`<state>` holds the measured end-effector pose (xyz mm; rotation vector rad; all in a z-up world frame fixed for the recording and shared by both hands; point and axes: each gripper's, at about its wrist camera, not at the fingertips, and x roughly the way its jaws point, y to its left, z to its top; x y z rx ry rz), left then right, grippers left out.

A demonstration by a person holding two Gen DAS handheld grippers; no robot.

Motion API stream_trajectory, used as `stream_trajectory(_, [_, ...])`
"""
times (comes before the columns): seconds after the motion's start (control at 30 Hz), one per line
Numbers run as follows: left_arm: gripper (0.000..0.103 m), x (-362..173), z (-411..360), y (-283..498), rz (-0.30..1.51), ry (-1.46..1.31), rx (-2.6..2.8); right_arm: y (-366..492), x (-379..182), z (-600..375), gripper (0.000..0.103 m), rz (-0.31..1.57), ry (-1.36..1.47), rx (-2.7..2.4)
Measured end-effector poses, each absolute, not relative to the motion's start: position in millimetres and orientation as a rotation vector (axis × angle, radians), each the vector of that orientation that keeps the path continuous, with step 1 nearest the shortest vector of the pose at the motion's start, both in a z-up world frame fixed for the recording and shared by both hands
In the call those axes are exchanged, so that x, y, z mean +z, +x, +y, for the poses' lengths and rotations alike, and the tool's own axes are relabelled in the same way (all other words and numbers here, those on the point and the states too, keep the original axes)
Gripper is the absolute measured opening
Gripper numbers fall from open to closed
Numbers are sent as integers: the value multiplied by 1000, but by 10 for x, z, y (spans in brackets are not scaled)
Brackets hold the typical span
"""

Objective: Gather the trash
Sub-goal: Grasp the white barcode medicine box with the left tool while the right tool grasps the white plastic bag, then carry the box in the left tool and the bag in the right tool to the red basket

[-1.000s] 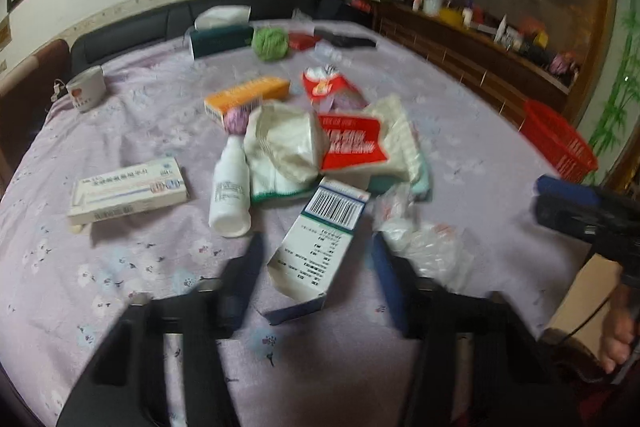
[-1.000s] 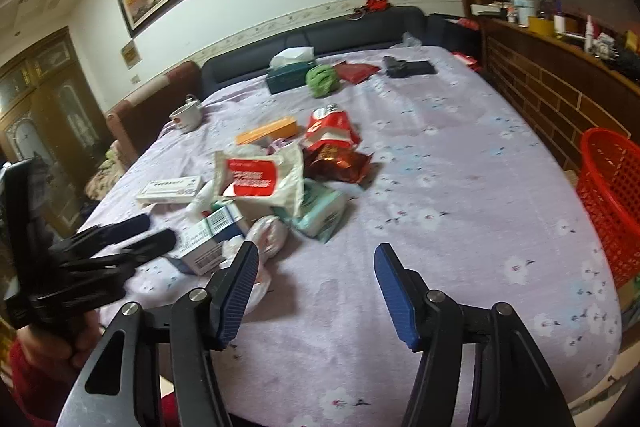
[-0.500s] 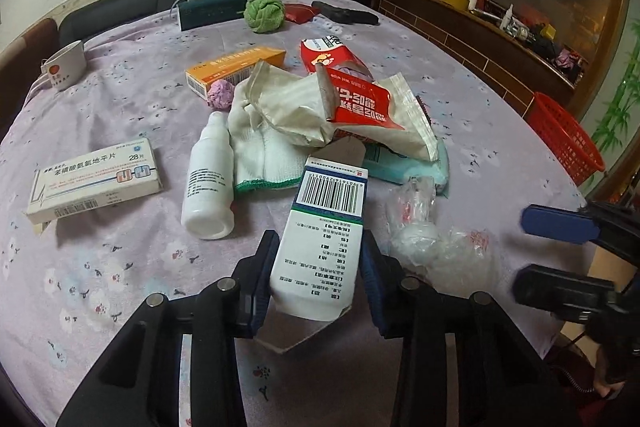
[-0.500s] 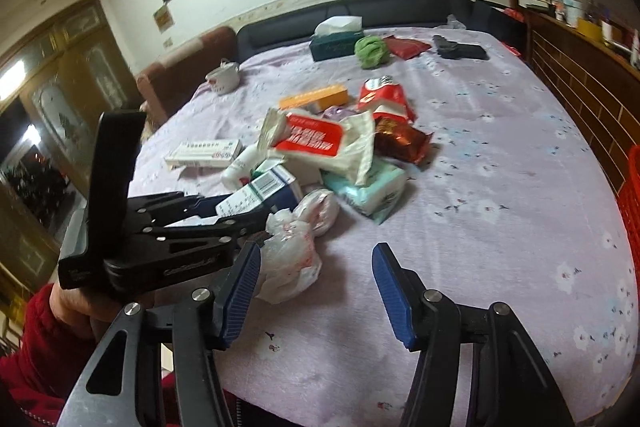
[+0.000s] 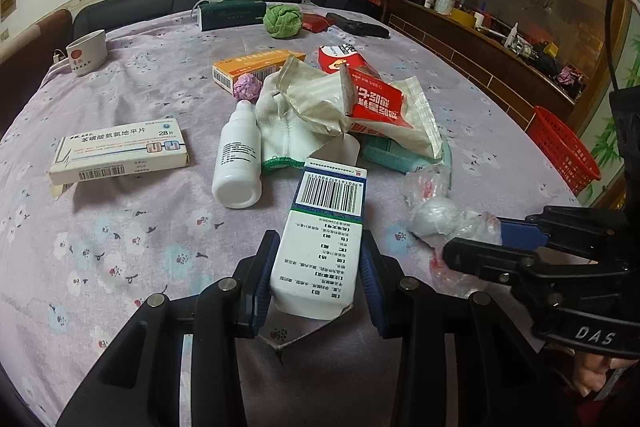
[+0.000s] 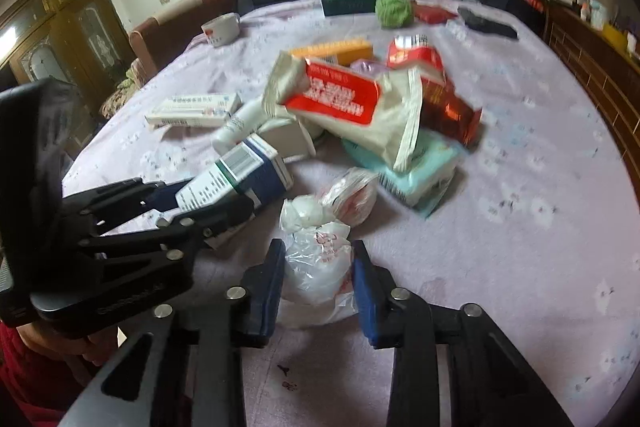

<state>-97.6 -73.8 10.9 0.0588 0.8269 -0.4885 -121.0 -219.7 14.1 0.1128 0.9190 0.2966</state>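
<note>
My left gripper [image 5: 318,259] is shut on a white and blue barcode carton [image 5: 324,227], its pads pressed on both sides; the carton also shows in the right wrist view [image 6: 236,179]. My right gripper [image 6: 318,269] has its pads closed against a crumpled clear plastic bag [image 6: 320,263] lying on the purple tablecloth; the bag also shows in the left wrist view [image 5: 452,219]. Behind lie a red and white wrapper [image 5: 360,99], a white bottle [image 5: 238,159], a teal tissue pack [image 6: 416,171] and a white pill box [image 5: 120,151].
A red basket [image 5: 564,151] stands off the table's right edge. Farther back are an orange box [image 5: 256,65], a red snack pack [image 5: 340,57], a green ball [image 5: 282,21], a tissue box [image 5: 232,11], a cup [image 5: 86,51] and a black item [image 5: 358,27].
My left gripper moved forward and closed on the barcode carton. My right gripper moved left to the plastic bag and narrowed from wide open onto it.
</note>
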Motion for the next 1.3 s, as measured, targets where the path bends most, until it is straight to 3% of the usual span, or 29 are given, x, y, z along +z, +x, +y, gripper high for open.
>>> stream_trajectory(0.5, [37, 577, -886, -1306, 655, 81, -477, -1473, 386, -2477, 31, 802, 178, 259])
stream_trajectory(1.3, [38, 636, -1224, -1338, 577, 195, -394, -1602, 477, -2843, 31, 748, 240, 197])
